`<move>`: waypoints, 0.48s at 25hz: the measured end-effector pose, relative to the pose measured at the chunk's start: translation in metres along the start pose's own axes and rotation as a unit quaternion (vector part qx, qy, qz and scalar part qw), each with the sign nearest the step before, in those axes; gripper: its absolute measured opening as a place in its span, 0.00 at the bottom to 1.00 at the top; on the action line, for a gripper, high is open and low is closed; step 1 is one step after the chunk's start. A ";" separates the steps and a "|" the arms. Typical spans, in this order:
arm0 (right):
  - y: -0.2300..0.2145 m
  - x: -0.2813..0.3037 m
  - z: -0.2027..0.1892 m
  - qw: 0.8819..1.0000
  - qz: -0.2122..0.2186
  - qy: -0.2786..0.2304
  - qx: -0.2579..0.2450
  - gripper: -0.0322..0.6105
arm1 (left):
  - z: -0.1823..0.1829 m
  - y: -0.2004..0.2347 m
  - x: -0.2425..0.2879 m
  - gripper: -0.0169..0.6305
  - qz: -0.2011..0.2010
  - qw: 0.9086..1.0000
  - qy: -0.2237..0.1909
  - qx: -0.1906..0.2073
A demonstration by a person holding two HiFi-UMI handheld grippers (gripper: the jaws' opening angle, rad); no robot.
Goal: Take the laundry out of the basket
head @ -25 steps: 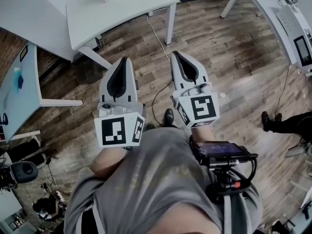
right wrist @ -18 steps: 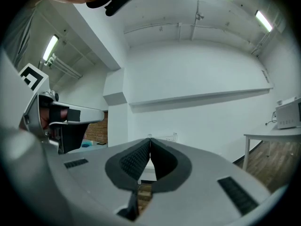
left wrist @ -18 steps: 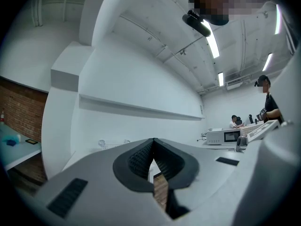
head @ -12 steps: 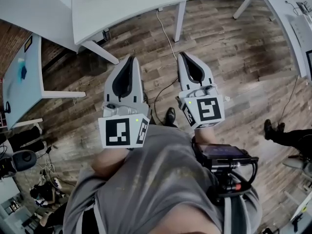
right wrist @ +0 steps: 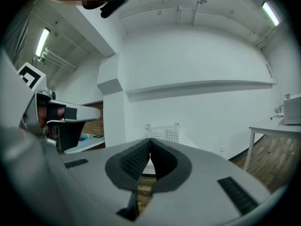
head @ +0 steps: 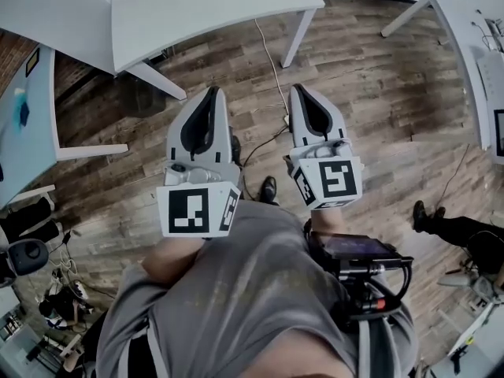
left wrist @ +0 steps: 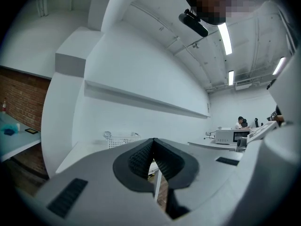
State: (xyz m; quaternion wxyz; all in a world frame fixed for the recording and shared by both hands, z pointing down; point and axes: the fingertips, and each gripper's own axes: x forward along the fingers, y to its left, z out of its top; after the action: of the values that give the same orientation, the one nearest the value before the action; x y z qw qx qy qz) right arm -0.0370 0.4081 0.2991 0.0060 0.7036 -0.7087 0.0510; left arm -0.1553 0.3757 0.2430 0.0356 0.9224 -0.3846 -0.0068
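Wood floor (head: 370, 77), grey-brown planks, under both claws; I hold the two level, side by side, near each other but apart; marker cubes face up toward my head.

Left claw (left wrist: 154, 141): closed; ribbed black pads (left wrist: 140, 158) meet along the tip, nothing between them; a sliver of floor shows through the gap below the tip.

Right claw (right wrist: 150, 141): closed likewise, empty; the left claw's body shows at this view's left edge.

Basket (left wrist: 123, 141): white, perforated walls; stands on the white tabletop (head: 205, 14) ahead of me, close to the white wall; well apart from both claws; the head view catches only its near edge at the top of the frame; both claw views see its side wall straight past the tips.

Laundry: cannot tell what lies inside; only the basket's outer wall shows.

White cable (head: 272, 65) runs across the floor from under the tabletop; shoe (head: 270, 189) is just below and between the claws; grey shirt (head: 252, 305) fills the lower frame.

Left side: second tabletop (head: 35, 148) with a small blue item (head: 22, 113); brick wall (left wrist: 19, 98) behind it.

Right side: a person's dark legs (head: 441, 223) on the floor; far back, people seated (left wrist: 241, 122) near a white machine (left wrist: 229, 135).
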 end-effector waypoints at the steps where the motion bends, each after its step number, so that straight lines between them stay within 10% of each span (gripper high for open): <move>1: 0.001 0.012 0.000 1.000 -0.001 0.003 -0.001 0.06 | -0.001 0.009 0.009 0.04 -0.002 1.000 0.002 -0.004; 12: 0.017 0.137 0.039 0.999 -0.013 -0.018 -0.027 0.06 | 0.032 0.114 0.087 0.04 -0.016 0.999 -0.036 -0.016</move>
State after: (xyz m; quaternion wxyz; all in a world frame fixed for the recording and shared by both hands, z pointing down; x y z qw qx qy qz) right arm -0.0532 0.2685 0.2701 0.0130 0.7132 -0.7006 0.0196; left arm -0.1757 0.2320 0.2201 0.0368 0.9268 -0.3707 -0.0466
